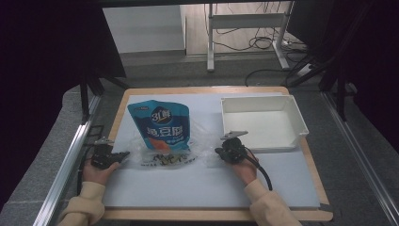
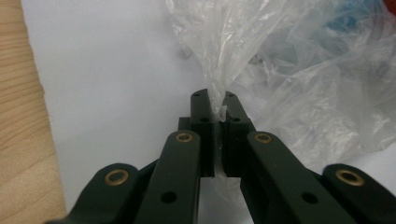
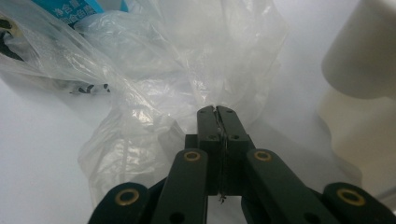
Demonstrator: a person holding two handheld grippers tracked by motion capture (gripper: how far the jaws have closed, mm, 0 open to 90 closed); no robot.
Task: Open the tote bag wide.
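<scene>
Both pinched: left tool [image 2: 215, 103] and right tool [image 3: 217, 115] grip opposite edges of clear bag [image 1: 197, 141] — white bin [image 1: 263, 120] just beside right.

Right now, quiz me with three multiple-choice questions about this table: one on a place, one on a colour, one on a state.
1. Where is the white bin? A far right of the mat; B near left; C on the floor.
2. What colour is the pouch? A red; B blue; C black.
3. What do both hand-held grippers do? A hang open; B pinch the clear plastic bag; C hold the bin.

A: it sits at the mat's far right corner.
B: its printed front is blue.
B: left hand-held gripper and right hand-held gripper have film between closed jaws.
</scene>
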